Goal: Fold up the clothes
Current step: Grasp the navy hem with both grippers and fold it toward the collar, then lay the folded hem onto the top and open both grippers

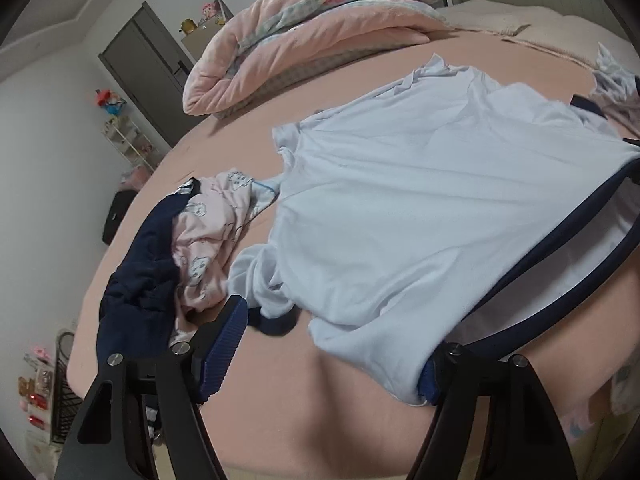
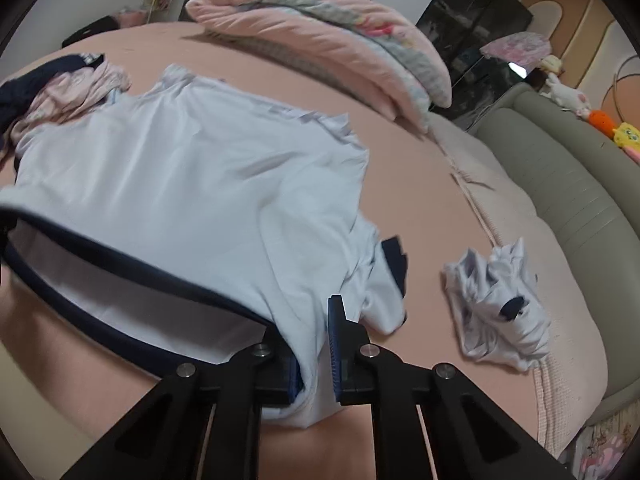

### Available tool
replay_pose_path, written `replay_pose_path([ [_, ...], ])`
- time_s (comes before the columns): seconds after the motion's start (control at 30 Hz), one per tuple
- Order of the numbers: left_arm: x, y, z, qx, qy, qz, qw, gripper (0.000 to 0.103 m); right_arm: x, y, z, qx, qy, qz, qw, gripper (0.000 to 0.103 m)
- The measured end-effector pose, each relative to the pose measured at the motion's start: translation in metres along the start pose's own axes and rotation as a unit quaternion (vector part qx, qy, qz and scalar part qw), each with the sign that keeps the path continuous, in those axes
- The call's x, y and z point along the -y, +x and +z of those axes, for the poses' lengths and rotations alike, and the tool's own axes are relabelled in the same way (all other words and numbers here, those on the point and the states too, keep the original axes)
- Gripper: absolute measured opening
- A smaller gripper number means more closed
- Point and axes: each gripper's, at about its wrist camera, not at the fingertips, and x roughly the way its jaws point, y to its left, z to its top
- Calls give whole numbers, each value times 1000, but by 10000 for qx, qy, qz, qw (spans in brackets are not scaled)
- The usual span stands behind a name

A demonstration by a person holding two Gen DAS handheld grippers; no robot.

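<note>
A light blue shirt with a navy hem lies spread on the pink bed. Its hem side is lifted toward both cameras. My left gripper stands wide open at the shirt's near corner. That corner drapes over its right finger, and its left finger is bare. My right gripper is shut on a bunch of the shirt's fabric at the other hem corner, with cloth filling the narrow gap between its pads.
A navy garment and a pink printed one are piled left of the shirt. A crumpled white garment lies to its right. A folded pink quilt sits at the far side, a grey padded headboard at the right.
</note>
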Motion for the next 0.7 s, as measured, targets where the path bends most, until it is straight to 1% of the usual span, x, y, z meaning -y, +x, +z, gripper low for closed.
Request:
replay_pose_path([
  [0.1, -2, 1, -8, -203, -175, -173, 9995, 72, -2, -3, -8, -78, 59, 51, 9999, 8],
  [0.2, -1, 2, -17, -346, -234, -271, 9988, 72, 2, -4, -17, -236, 224, 111, 9994, 8],
  [0.33, 10, -1, -25, -332, 17, -216, 9992, 72, 5, -3, -31, -480, 440, 209, 9977, 8],
  [0.43, 13, 2, -28, -401, 57, -183, 9990, 72, 4, -3, -38, -569, 483, 306, 9967, 9],
  [0.5, 11, 6, -28, -471, -20, -270, 9985, 72, 1, 2, -39, -665, 450, 438, 9958, 9],
  [0.57, 7, 5, -28, -459, -120, -418, 9980, 73, 0, 3, -39, -669, 402, 558, 9954, 10],
  [0.63, 5, 2, -27, -421, -185, -687, 9966, 73, -2, 4, -39, -677, 272, 569, 9957, 17],
  [0.7, 1, -1, -26, -421, -305, -950, 9941, 73, -7, 1, -38, -624, 117, 576, 9963, 27],
])
